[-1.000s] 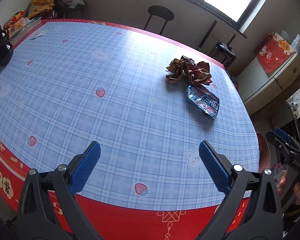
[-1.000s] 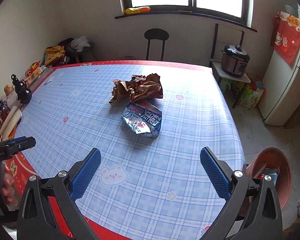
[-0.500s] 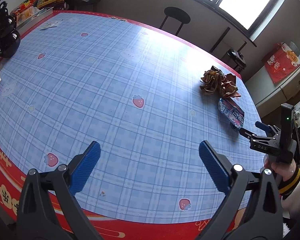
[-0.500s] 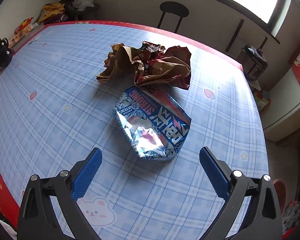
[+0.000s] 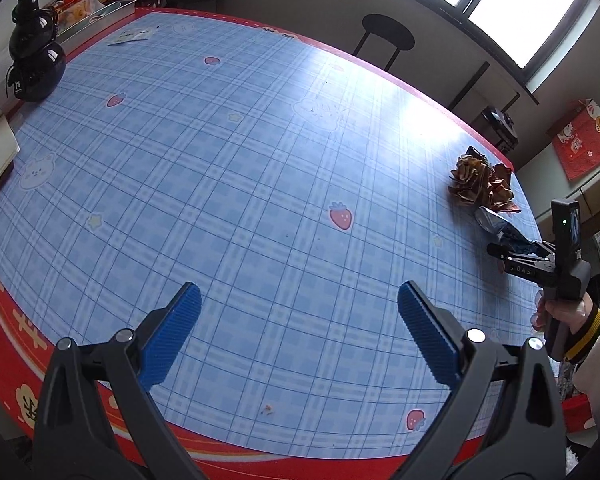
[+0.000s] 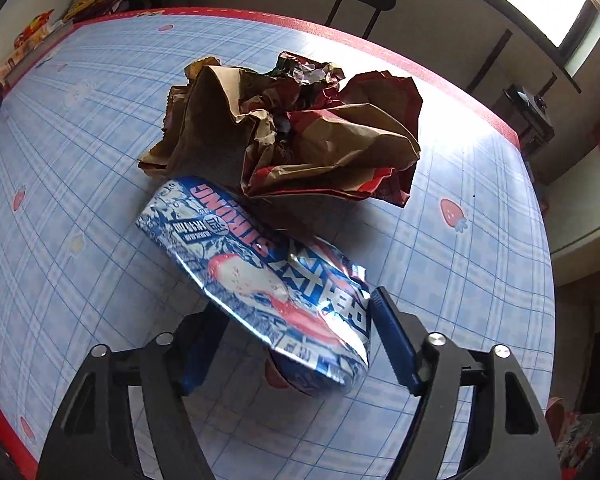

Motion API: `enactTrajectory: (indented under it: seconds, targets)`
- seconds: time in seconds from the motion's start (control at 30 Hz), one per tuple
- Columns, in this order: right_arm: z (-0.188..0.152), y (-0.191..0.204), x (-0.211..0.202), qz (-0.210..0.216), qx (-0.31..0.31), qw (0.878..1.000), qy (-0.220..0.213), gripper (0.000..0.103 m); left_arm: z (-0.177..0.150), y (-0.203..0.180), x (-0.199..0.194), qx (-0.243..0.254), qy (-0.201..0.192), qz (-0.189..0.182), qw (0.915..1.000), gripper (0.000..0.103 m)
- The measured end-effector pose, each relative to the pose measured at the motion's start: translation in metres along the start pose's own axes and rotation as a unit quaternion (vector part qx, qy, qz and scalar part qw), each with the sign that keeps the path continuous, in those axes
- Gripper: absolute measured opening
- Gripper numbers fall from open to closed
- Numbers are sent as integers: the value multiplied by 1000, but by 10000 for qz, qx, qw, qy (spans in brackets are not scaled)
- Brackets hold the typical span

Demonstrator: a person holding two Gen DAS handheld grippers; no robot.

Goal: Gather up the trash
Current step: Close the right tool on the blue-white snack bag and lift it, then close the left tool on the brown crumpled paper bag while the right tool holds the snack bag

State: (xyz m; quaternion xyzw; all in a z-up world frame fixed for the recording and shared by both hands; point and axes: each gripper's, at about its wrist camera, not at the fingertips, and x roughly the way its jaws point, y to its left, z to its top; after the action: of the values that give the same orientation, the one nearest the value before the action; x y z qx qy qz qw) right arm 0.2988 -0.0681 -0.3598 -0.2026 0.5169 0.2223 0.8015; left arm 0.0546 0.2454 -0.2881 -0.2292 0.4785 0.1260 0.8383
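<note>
Right hand-held gripper (image 6: 292,344): jaws spread, straddling the near end of the blue foil snack bag (image 6: 260,280). Right pad just beside the bag's edge, left pad hidden under it; contact on either side cannot be told. The bag's long axis runs away from the gripper, up and to the left, toward the crumpled brown paper bag (image 6: 292,136) touching its far end.

Left hand-held gripper (image 5: 298,336): open, empty, over bare desk (image 5: 220,160), well apart from both pieces of trash. Right hand is clearly the nearer.

Likely next: close on the foil bag. No bin identifiable.
</note>
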Motion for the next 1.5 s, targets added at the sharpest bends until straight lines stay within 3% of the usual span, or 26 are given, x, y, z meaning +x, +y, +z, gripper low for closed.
enactTrajectory:
  seconds: [0.03,0.13,0.43,0.67,0.87,1.1,1.17,1.27,1.5]
  targets:
    - [-1,-2,-1,106,119,9999,-14,51,0,-2,1,18,5,-6,10000,97]
    - [-6,-5,-11,483,344,9981,-170,43,-1,-11,3,85,10,-39,10000,97]
    - [-37,-6,-44,1279,797,9868,-583,42,-8,-49,15,361,152,-174,9991,97]
    - [-71,-16,-57,1546,1147,9789,-681,42,-12,-84,20,692,201,-305,9969,97]
    - [-101,-39,-83,1499,1736,9678,-1038,42,-2,-116,27,1046,70,-617,9926,97]
    - [-139,-87,-116,1158,2307,9559,-1404,42,51,-170,63,1362,-260,-1110,9841,97]
    - [-151,-98,-123,1072,2447,9530,-1426,42,72,-185,83,1248,-278,-1343,9827,97]
    - [-166,-113,-129,953,2618,9498,-1421,42,101,-207,117,1087,-277,-1387,9840,97]
    - [-192,-140,-134,721,2926,9438,-1360,42,133,-236,185,19,94,-1643,9864,97]
